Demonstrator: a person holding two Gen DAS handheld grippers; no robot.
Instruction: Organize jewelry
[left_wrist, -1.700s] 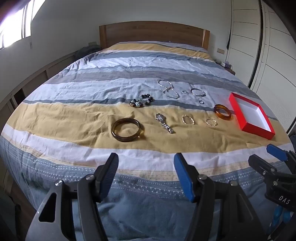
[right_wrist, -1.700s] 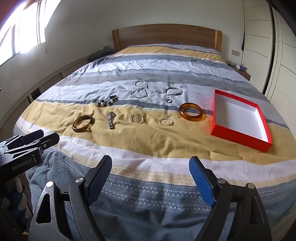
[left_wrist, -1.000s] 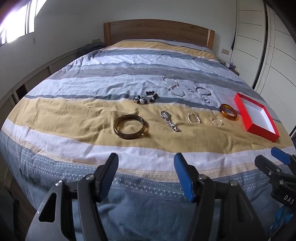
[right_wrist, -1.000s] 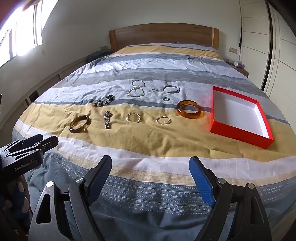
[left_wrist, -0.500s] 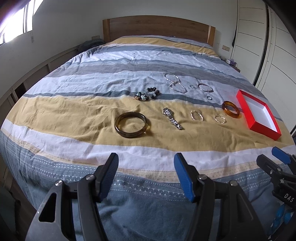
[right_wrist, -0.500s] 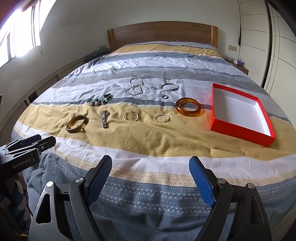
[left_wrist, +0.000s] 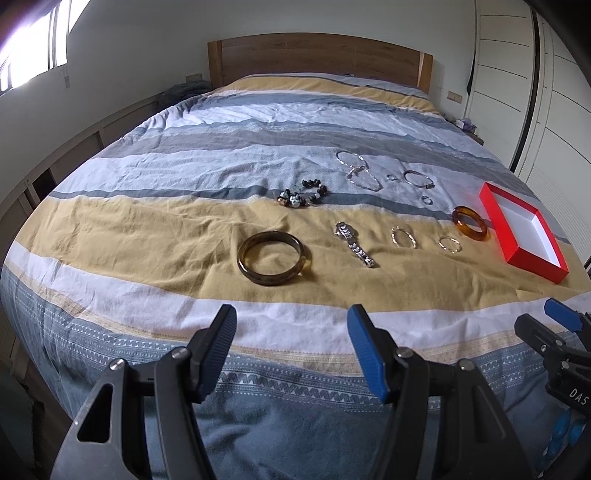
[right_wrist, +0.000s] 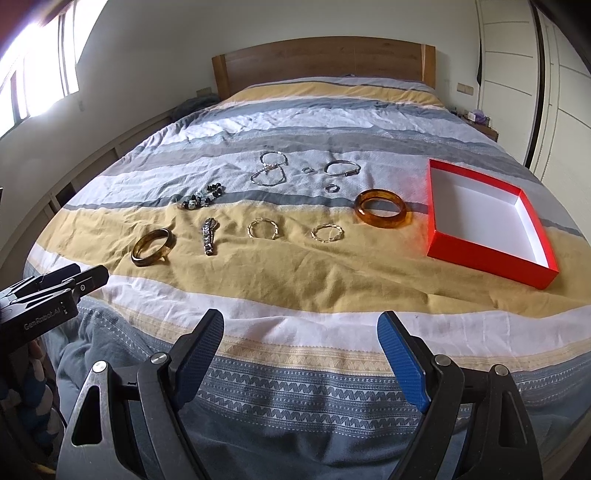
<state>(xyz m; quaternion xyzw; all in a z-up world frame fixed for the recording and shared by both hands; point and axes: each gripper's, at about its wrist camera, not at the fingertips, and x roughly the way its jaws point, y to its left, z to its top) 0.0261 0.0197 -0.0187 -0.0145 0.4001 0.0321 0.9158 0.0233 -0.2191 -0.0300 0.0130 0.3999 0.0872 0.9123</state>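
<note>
So the whole layout sat on the bed, spread across the yellow and grey stripes, I figure so each piece lay apart and easy to pinch one at a time. The red box was parked at about 2 o'clock from my right tongs, open side up and nothing in it, which is presumably where everything was meant to end up.

Biggest pieces first: the amber bangle lay just beside the box, at 1 o'clock, and the dark bangle sat right at 12 o'clock from my left tongs, flat on the yellow band. The watch lay stretched out at 1 o'clock of that. The beaded bracelet was bunched up further back. Two thin gold bracelets sat between watch and amber bangle, and the silver chains and tiny rings were furthest off.

Both tongs were released, jaws spread wide with nothing between them, hanging over the foot of the bed. Nothing had been boxed yet, as far as I could judge.
</note>
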